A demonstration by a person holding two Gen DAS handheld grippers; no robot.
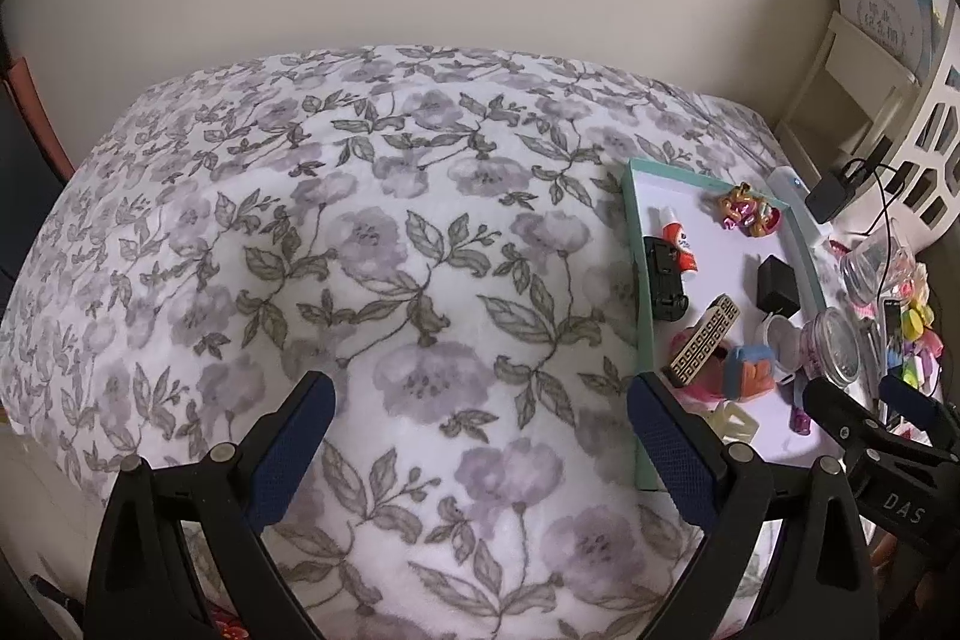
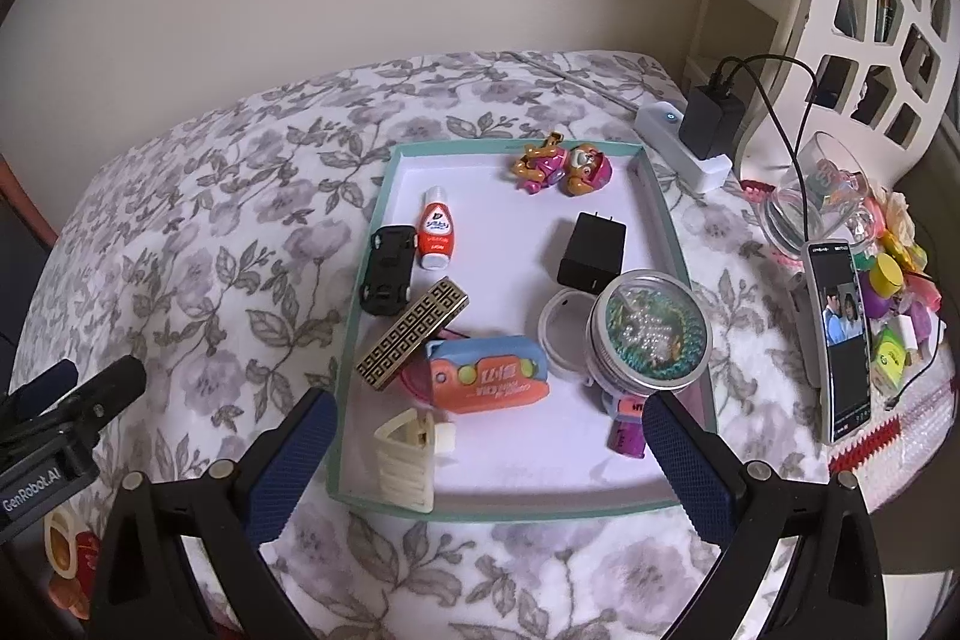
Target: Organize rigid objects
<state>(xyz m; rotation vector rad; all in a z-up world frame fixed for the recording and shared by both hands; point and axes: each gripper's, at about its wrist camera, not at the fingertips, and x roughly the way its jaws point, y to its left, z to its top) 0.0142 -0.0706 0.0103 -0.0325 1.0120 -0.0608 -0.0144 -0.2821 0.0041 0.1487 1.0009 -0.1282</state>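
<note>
Sitting in the tray [image 2: 666, 244] on the bed [image 2: 198, 250], the jar [image 2: 649, 329], car [image 2: 389, 269], charger [image 2: 591, 253] and clip [image 2: 407, 460] all look light and stiff. The jar's metal lid is probably slick, so grip its sides. Both the left tongs [image 1: 480, 445] and right tongs [image 2: 489, 454] gape wide, empty.
</note>
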